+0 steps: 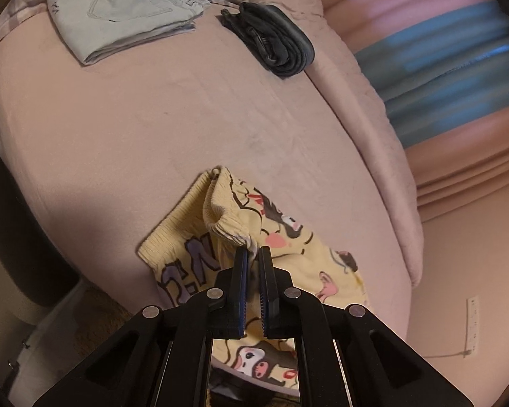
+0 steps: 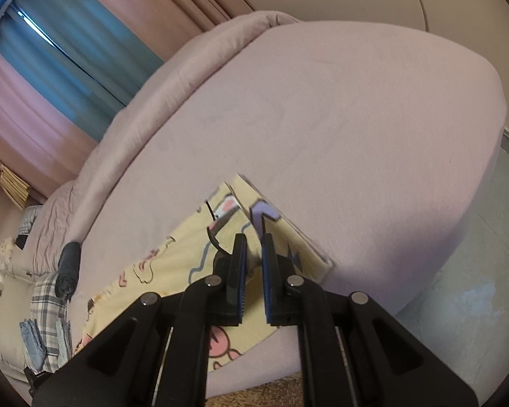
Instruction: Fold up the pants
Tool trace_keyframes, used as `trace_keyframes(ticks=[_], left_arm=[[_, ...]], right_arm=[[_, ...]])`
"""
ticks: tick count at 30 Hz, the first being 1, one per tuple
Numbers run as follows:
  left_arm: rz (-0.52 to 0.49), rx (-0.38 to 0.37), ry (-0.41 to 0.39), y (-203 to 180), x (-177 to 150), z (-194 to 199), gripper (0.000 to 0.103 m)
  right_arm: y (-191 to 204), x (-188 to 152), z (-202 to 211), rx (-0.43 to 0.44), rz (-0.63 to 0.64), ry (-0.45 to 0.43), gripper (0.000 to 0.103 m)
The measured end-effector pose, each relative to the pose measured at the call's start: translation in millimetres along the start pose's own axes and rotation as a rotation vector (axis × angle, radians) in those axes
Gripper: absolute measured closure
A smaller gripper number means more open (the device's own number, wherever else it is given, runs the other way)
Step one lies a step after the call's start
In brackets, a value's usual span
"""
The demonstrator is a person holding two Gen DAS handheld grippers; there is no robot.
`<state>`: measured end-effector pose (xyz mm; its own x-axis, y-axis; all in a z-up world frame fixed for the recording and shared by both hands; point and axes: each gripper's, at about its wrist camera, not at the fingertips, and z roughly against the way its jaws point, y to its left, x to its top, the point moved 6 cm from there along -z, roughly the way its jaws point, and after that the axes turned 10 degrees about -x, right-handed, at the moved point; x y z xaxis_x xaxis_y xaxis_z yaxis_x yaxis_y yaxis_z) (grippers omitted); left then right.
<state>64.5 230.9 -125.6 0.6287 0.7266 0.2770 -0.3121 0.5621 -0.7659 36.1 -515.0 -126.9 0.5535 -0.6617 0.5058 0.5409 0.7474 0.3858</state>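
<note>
- The pale yellow cartoon-printed cotton pants (image 1: 271,237) lie on the pink-sheeted bed (image 1: 186,118), right under and just ahead of both claws.
- The left gripper (image 1: 253,254) is pinched narrow on the gathered elastic waistband (image 1: 220,210); the ribbed band bunches up and lifts just ahead of its tips.
- The right gripper (image 2: 253,247) is likewise clamped narrow on a fold of the same yellow cloth near the leg hems (image 2: 288,230), which lie just beyond its tips.
- The cloth looks light, thin and limp: it should sag between the two holds and slip if pinched by one layer only.
- The thick elastic band and the stitched hem are likely the surest places to take hold, catching both layers at once.
- Far ahead of the left claw rest folded pale blue jeans (image 1: 125,17) and a rolled black garment (image 1: 278,44), well apart from the yellow pair.
</note>
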Motion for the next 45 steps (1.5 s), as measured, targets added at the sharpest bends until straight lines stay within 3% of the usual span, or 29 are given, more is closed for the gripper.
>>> trace_keyframes(ticks=[4,9,14,20,25,27,28,31,32,34,36,37,42,45], left_arm=[[-0.008,0.039,0.025,11.6,-7.4,-1.5,0.097],[-0.044,0.226,0.078,46.9,-22.6,-14.6,0.097],[-0.020,0.217,0.091,56.0,-22.6,-13.1,0.097],[-0.095,0.293,0.086,50.5,-23.8,-16.9,0.097],[-0.120,0.342,0.106,48.7,-27.4,-15.5,0.097],[-0.126,0.344,0.111,41.8,-26.0,-9.3,0.097],[-0.134,0.348,0.111,36.4,-24.3,-5.1,0.097],[-0.178,0.381,0.061,18.9,-16.7,7.5,0.097],[-0.190,0.392,0.045,14.1,-14.7,9.1,0.096],[-0.219,0.406,0.008,0.9,-10.9,12.5,0.086],[-0.260,0.391,-0.020,-15.3,-9.9,9.0,0.066],[-0.277,0.383,-0.026,-20.0,-9.5,5.4,0.063],[-0.423,0.381,-0.010,-48.8,-19.0,-32.7,0.061],[-0.473,0.313,-0.011,-60.6,-25.6,-51.2,0.061]], right_arm=[[-6.2,2.0,8.1,-0.003,-0.008,-0.019,0.094],[-20.4,-18.7,-7.3,-0.065,0.012,0.041,0.094],[-37.3,-30.7,-16.4,-0.041,-0.058,0.076,0.094],[-24.2,-26.9,-14.7,-0.112,0.025,0.050,0.094],[-20.5,-31.7,-20.0,-0.256,0.167,0.038,0.080],[-17.7,-28.3,-13.7,-0.340,0.216,0.042,0.061],[-17.2,-24.2,-9.6,-0.360,0.224,0.036,0.059],[-5.9,-5.3,4.1,-0.335,0.242,0.010,0.056],[-0.8,1.8,7.1,-0.317,0.251,0.006,0.050],[15.3,15.7,6.3,-0.285,0.274,-0.011,0.046],[33.7,24.5,-5.2,-0.253,0.301,-0.003,0.044],[42.7,29.1,-16.9,-0.230,0.313,0.009,0.044],[65.4,44.9,-75.2,-0.192,0.270,0.048,0.052],[72.4,44.6,-99.5,-0.228,0.294,0.073,0.054]])
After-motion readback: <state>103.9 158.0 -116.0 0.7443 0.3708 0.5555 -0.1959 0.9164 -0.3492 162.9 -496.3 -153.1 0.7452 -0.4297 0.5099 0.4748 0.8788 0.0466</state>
